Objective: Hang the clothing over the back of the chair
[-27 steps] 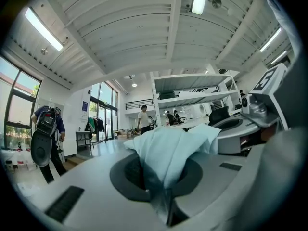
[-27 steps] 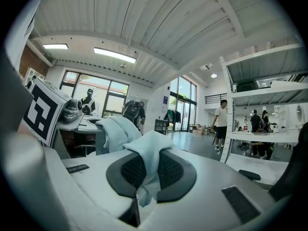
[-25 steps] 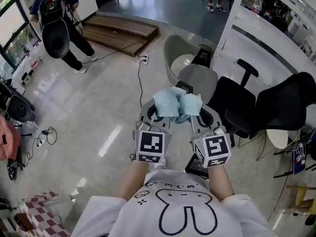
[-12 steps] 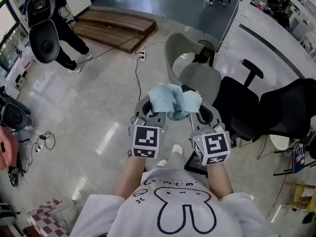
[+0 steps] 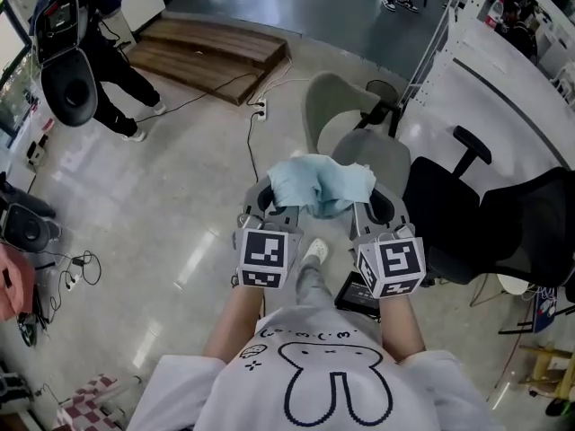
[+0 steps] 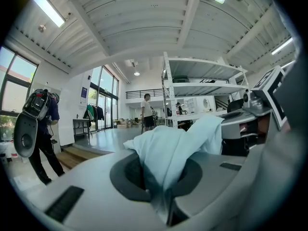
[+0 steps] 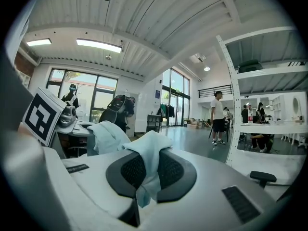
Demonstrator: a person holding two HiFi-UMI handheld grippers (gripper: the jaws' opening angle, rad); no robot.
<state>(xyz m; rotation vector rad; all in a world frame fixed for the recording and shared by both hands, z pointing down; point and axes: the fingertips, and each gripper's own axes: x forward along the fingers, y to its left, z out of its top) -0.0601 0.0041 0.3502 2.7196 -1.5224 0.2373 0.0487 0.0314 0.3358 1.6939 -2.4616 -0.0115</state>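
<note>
A light blue garment (image 5: 319, 185) is stretched between my two grippers in the head view, held at chest height. My left gripper (image 5: 269, 197) is shut on its left part; in the left gripper view the cloth (image 6: 168, 150) bulges out from between the closed pads. My right gripper (image 5: 377, 205) is shut on the right part, with the fabric (image 7: 147, 160) pinched between its dark pads. The grey shell chair (image 5: 346, 119) stands just beyond the garment, its curved back on the far side and its seat partly hidden by the cloth.
A black office chair (image 5: 467, 218) stands close on the right, beside a white shelving rack (image 5: 503, 70). A person with a backpack (image 5: 72, 52) stands at the far left near a wooden platform (image 5: 211, 48). Cables (image 5: 256, 106) run over the glossy floor.
Both grippers have moved forward toward the grey chair with the garment. They have drawn slightly apart, so the cloth now lies spread wider between them.
</note>
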